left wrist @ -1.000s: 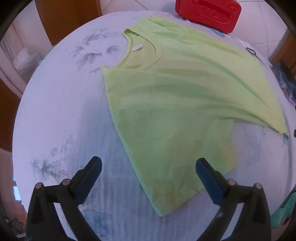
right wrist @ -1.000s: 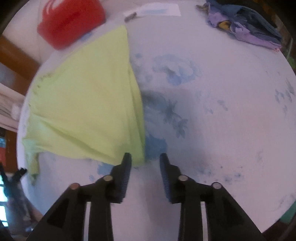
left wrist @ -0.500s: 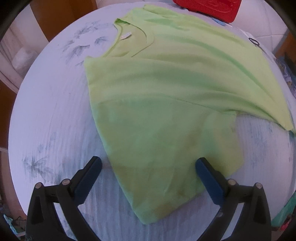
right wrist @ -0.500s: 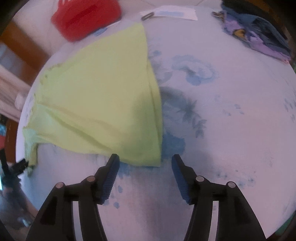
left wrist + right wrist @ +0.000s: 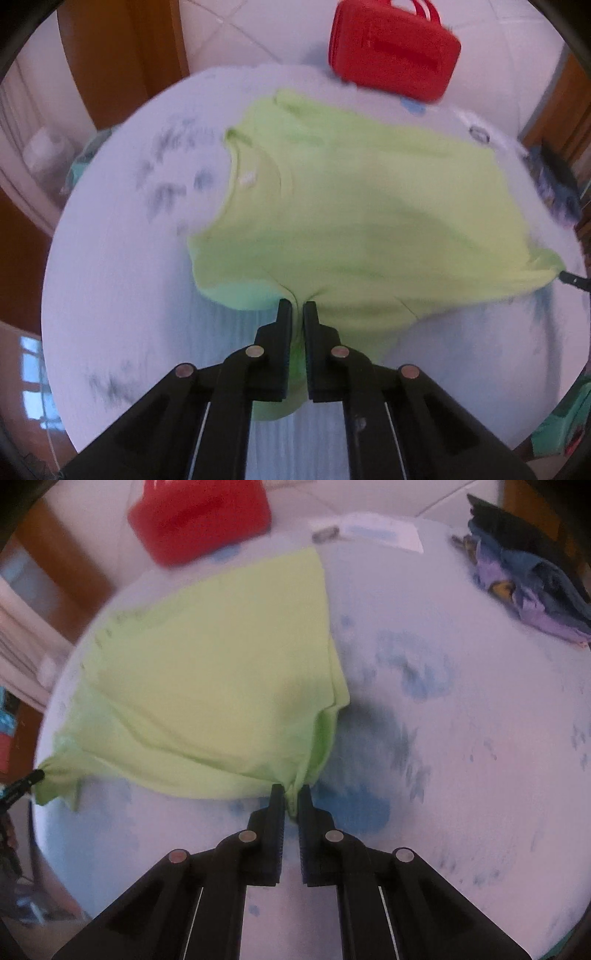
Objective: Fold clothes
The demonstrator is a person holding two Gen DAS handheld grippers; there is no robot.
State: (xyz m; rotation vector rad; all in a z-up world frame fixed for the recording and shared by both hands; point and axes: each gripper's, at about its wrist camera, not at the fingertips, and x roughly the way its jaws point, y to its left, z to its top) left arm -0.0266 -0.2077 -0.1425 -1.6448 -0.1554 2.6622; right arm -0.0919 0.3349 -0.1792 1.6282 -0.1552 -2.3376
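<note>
- left wrist view: your left gripper (image 5: 294, 308) has just clamped shut on the near sleeve edge of the lime t-shirt (image 5: 354, 229), cloth bunched between the pads.
- right wrist view: your right gripper (image 5: 290, 792) has likewise just closed, pinching the shirt's near hem corner.
- the shirt lies spread on the floral-printed bed sheet (image 5: 461, 760), near edge lifting at both pinches.
- expect it light, limp and stretchy; it sags between grips, so hold edges and corners, never mid-panel.
- farther off, a red case (image 5: 395, 51) sits closed beyond the collar; contents cannot be seen.
- a heap of dark clothes (image 5: 532, 579) waits far right, loose, in no container.
</note>
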